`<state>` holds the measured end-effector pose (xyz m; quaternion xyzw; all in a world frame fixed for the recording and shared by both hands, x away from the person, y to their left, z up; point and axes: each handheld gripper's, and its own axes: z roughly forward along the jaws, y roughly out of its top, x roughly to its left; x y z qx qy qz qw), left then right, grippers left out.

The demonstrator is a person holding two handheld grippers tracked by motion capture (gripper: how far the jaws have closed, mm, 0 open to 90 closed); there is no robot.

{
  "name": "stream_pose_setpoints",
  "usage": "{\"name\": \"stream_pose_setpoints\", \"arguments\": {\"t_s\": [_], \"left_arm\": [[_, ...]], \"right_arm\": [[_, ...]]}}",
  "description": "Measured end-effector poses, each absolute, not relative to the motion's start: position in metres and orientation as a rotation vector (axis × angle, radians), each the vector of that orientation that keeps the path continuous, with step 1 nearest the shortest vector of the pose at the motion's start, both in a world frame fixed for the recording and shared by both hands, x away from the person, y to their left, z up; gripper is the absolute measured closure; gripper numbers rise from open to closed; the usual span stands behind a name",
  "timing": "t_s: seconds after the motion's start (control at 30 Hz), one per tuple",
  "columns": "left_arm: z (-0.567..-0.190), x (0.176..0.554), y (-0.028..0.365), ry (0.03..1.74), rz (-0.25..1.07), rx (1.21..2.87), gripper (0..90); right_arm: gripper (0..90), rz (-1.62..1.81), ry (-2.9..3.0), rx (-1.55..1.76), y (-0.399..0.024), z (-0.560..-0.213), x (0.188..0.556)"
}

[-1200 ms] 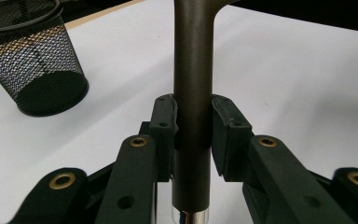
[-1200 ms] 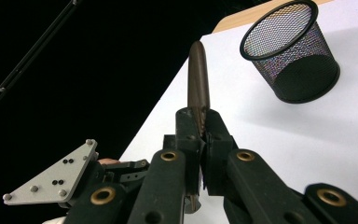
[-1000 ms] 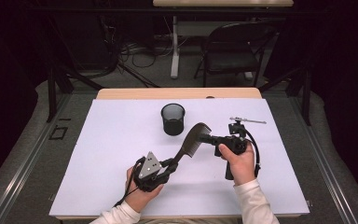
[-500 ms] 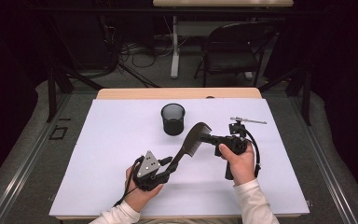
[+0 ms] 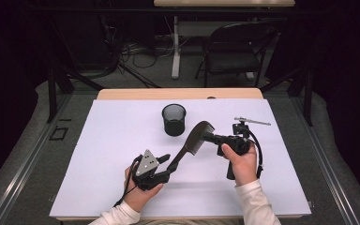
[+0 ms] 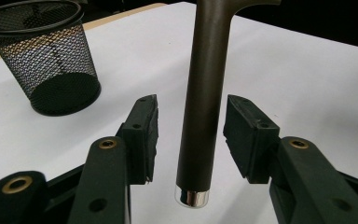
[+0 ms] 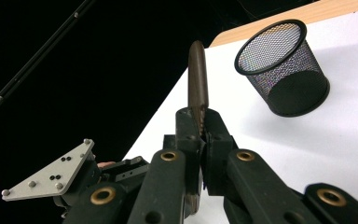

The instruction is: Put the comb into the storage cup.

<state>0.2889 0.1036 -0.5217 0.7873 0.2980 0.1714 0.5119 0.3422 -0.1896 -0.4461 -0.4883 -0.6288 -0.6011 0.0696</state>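
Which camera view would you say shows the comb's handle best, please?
The left gripper view: the comb's handle stands between open pads, untouched. The high view shows the whole comb, small. The right gripper view shows its toothed head edge-on, clamped.

Lab (dark room, cables (image 5: 131, 49), folding chair (image 5: 234, 49))

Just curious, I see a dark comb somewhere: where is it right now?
In the high view the comb hangs above the table's middle, just right of the mesh cup, pinched by the right tongs.
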Motion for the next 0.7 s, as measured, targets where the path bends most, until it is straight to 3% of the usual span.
{"name": "stream_pose_setpoints", "arguments": {"t_s": [0.7], "left_arm": [[-0.5163, 0.2943, 0.1099, 0.758, 0.423, 1.863, 41.4]], "right_arm": [[87.9, -1.865, -1.884, -1.501, -0.1979, -0.4435, 0.3409]]}}
